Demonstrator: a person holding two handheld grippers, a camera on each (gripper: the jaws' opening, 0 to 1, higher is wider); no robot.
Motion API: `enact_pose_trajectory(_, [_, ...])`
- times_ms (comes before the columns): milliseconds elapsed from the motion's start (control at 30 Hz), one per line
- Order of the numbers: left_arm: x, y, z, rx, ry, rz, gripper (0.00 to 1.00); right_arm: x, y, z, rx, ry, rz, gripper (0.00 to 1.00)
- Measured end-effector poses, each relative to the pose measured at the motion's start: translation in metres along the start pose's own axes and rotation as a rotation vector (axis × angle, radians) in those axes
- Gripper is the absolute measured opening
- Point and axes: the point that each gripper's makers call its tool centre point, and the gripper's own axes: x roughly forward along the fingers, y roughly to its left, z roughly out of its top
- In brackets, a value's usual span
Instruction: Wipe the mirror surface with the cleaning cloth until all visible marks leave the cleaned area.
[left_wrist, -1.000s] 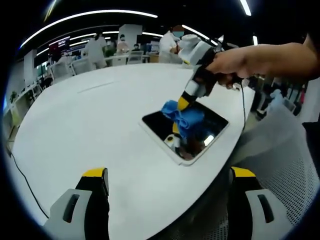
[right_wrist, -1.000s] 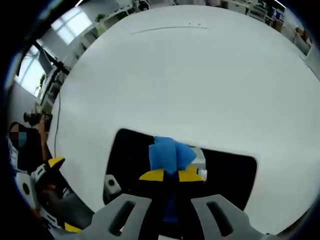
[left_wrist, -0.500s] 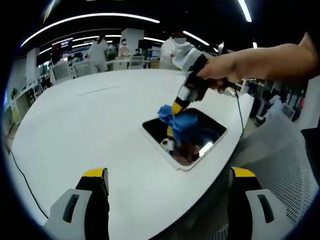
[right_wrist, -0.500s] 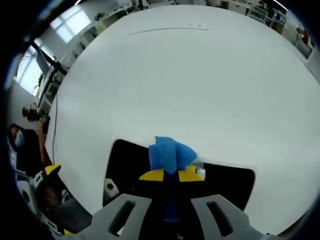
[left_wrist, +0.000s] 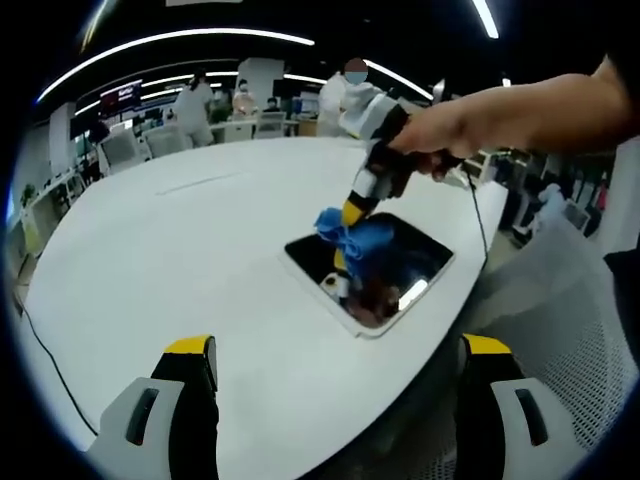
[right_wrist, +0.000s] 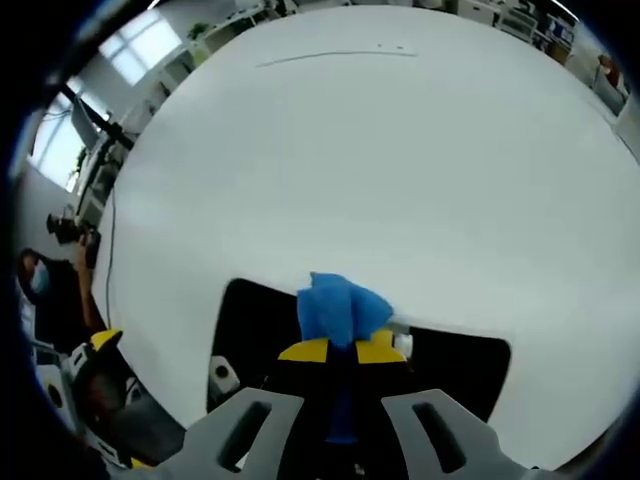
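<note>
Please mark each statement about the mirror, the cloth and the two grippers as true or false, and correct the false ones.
1. The right gripper is shut on the blue cloth. True.
2. The mirror lies flat on the white table. True.
3. The left gripper presses the cloth on the mirror. False: it is open, apart from the mirror, holding nothing.
4. The cloth is red. False: it is blue.
5. The cloth sits at the middle of the table. False: it is on the mirror, near the table's edge.
</note>
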Motion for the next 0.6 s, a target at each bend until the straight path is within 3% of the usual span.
enact_pose_trajectory(300, [-0.001, 0.001, -0.002, -0.004, 0.010, 0.008, 1.00, -0.008, 0.005, -0.006, -0.027, 0.013, -0.002, 0.01])
enact_pose_trajectory(600, [0.002, 0.000, -0.004, 0.007, 0.021, -0.008, 1.00, -0.008, -0.007, -0.006, -0.024, 0.012, -0.011, 0.01])
